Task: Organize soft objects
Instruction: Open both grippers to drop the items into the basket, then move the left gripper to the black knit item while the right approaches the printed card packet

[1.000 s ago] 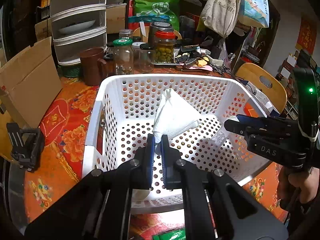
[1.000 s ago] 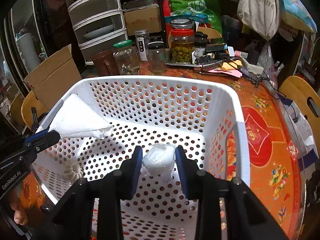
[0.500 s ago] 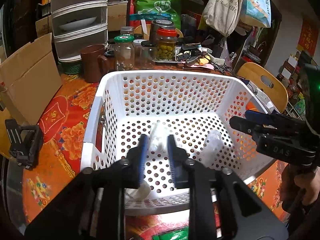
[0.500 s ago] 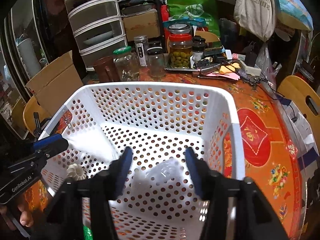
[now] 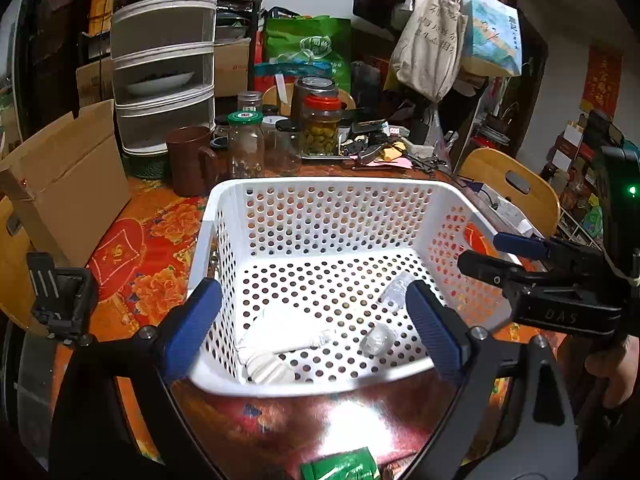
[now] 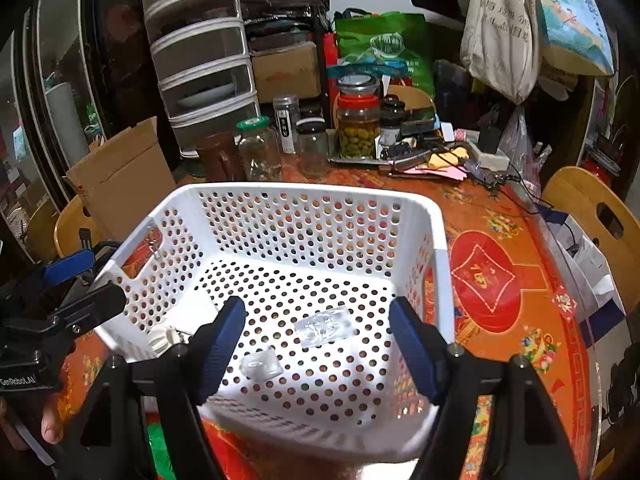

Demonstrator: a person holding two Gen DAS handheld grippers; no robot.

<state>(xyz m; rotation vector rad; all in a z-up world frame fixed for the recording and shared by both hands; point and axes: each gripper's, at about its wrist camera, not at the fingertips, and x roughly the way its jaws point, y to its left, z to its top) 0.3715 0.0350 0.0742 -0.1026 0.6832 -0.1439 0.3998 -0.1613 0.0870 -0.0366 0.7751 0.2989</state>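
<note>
Both the left gripper (image 5: 312, 324) and the right gripper (image 6: 316, 344) are opening, empty, above the white perforated basket (image 5: 320, 188), where a white bag (image 5: 280, 332) and two clear packets (image 6: 324, 326) lie.

green packet (image 5: 340, 468) cut by bottom edge, basket's near rim (image 6: 320, 436) blurred

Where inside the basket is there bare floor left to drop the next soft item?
The basket floor is bare along the far wall and toward the right wall. The near half is taken: white bag and round white piece near left, two clear packets mid-near. Both grippers, left and right, are opening, empty, over the near rim.
</note>
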